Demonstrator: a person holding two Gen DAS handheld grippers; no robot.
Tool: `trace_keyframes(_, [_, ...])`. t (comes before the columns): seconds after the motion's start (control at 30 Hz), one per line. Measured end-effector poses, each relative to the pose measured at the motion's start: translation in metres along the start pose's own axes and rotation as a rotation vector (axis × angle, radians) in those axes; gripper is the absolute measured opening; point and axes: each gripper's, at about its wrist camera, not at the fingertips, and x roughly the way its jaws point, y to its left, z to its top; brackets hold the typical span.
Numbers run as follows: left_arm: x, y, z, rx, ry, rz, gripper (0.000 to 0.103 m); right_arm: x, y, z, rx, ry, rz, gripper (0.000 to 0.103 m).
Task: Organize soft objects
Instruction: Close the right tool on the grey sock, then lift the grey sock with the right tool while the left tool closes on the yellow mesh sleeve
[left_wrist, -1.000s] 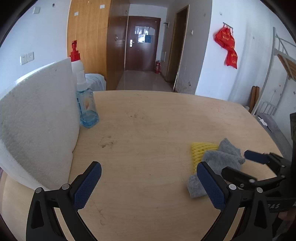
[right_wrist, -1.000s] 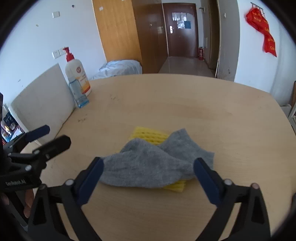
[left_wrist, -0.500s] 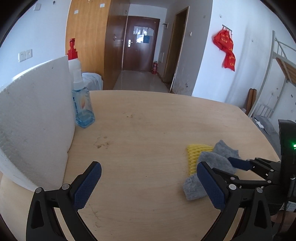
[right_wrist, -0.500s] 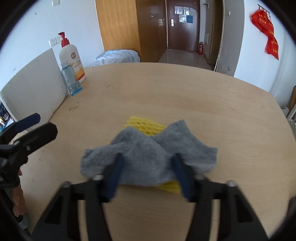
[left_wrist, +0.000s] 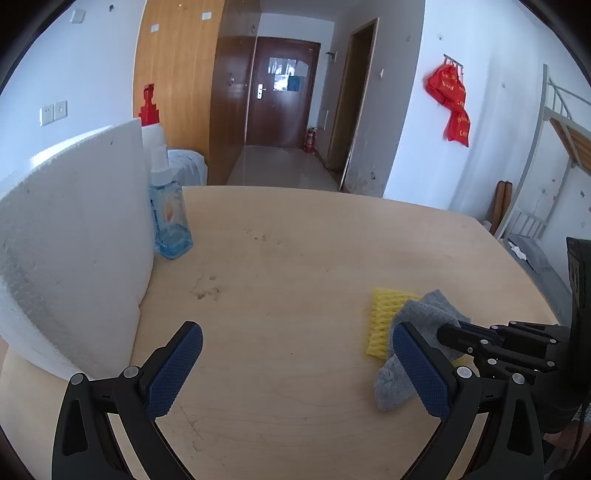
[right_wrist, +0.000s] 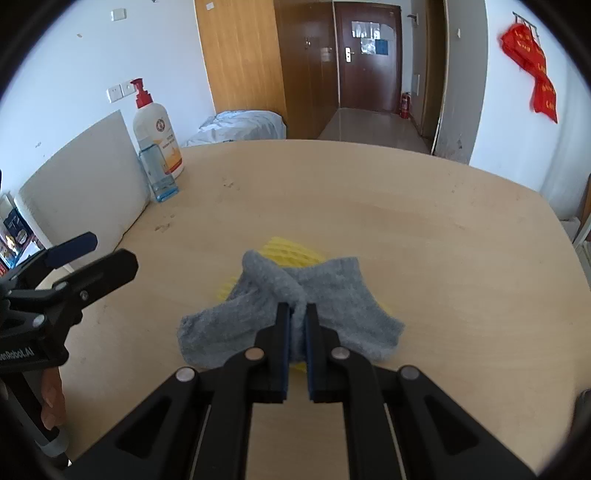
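Note:
A grey sock (right_wrist: 332, 295) lies bunched over a yellow foam net (right_wrist: 284, 247) on the wooden table (right_wrist: 406, 206). My right gripper (right_wrist: 298, 314) is shut on the sock's middle fold, pinching it up. In the left wrist view the sock (left_wrist: 417, 317) and the net (left_wrist: 384, 317) sit at the right, with the right gripper (left_wrist: 458, 334) reaching in from the right edge. My left gripper (left_wrist: 295, 369) is open and empty above bare table, left of the sock. It also shows in the right wrist view (right_wrist: 79, 254).
A white foam board (left_wrist: 70, 258) stands along the table's left side. A blue liquid bottle (left_wrist: 168, 221) and a white pump bottle with a red top (right_wrist: 157, 129) stand beside it at the far left. A hallway and door lie beyond the table.
My right gripper has closed from wide open onto the grey sock and bunched its middle upward. The left gripper stays open and has barely moved.

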Motion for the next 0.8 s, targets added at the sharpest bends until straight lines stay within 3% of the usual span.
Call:
trace_keyframes(0.43, [-0.011,0.0,0.003,-0.006,-0.039,-0.003,0.103,-0.043,0.002,0.007,-0.002,-0.111,0.014,0.009])
trace_keyframes(0.6, [-0.018,-0.003,0.003,0.005,-0.057,-0.002,0.103,-0.037,0.0,0.002,0.014,-0.093,0.024,0.009])
trace_keyframes(0.8, [-0.022,-0.004,0.003,0.011,-0.055,0.001,0.103,-0.056,-0.005,0.003,0.039,-0.142,0.039,0.008])
